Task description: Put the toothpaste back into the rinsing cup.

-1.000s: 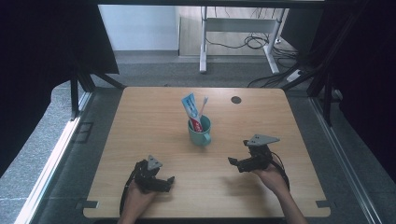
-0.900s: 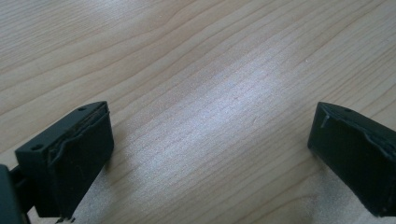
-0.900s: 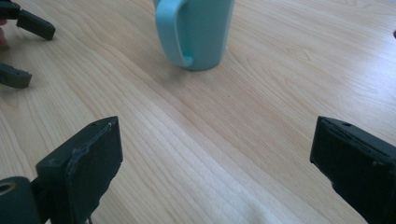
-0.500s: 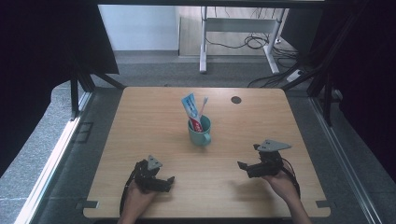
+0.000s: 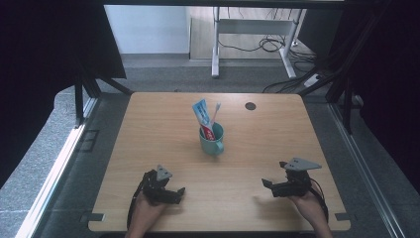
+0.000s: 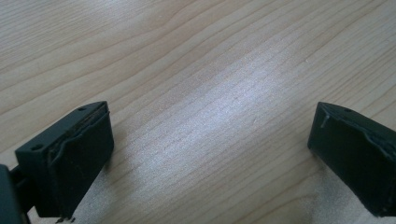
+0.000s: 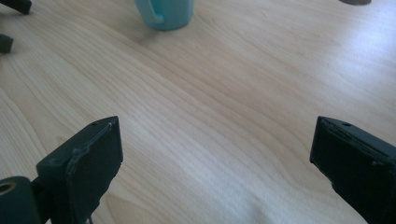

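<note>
High view: a teal mug (image 5: 212, 140) stands mid-table (image 5: 148, 129), holding a toothpaste tube (image 5: 204, 117) and a toothbrush (image 5: 216, 112). The left gripper (image 5: 179, 192) lies near the front edge, its fingers pointing right, the mug well ahead of them and to their right. The right gripper (image 5: 267, 185) sits at the front right, fingers pointing left, the mug well apart ahead of them. A dark disc (image 5: 250, 106) lies beyond the mug.

Left gripper view: the left gripper (image 6: 210, 154) has its jaws spread wide, holding nothing, bare wood between the fingers (image 6: 74, 158).

Right gripper view: the right gripper (image 7: 215, 172) is also released, jaws wide apart and empty. The mug (image 7: 166, 13) stands far beyond the fingers (image 7: 86, 168), toward the left one.
</note>
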Demonstrator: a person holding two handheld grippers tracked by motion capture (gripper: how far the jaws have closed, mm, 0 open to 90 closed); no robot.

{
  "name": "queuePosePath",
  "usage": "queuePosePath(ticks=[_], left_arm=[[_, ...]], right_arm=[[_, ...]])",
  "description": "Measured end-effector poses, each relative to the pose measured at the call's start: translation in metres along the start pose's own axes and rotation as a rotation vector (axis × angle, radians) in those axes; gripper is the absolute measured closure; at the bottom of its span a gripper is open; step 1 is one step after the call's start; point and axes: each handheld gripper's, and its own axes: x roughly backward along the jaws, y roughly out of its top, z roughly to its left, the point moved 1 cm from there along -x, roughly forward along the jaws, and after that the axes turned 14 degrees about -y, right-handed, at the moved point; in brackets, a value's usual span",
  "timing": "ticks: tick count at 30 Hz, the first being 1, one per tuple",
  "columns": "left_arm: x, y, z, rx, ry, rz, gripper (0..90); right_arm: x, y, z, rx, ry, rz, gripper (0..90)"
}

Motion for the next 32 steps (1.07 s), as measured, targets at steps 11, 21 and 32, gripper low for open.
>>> queuePosePath(ticks=[11, 21, 32], left_arm=[[0.0, 0.0, 0.0, 0.004, 0.001, -0.002, 0.3], [0.0, 0.0, 0.0, 0.004, 0.001, -0.001, 0.3], [0.0, 0.0, -0.001, 0.005, 0.003, -0.002, 0.5]], right_arm=[[-0.002, -0.021, -0.002, -0.004, -0.029, 0.04, 2.5], [-0.009, -0.032, 0.002, 0.013, -0.021, 0.089, 1.4], [-0.019, -0.042, 0.01, 0.047, -0.033, 0.151, 0.0]])
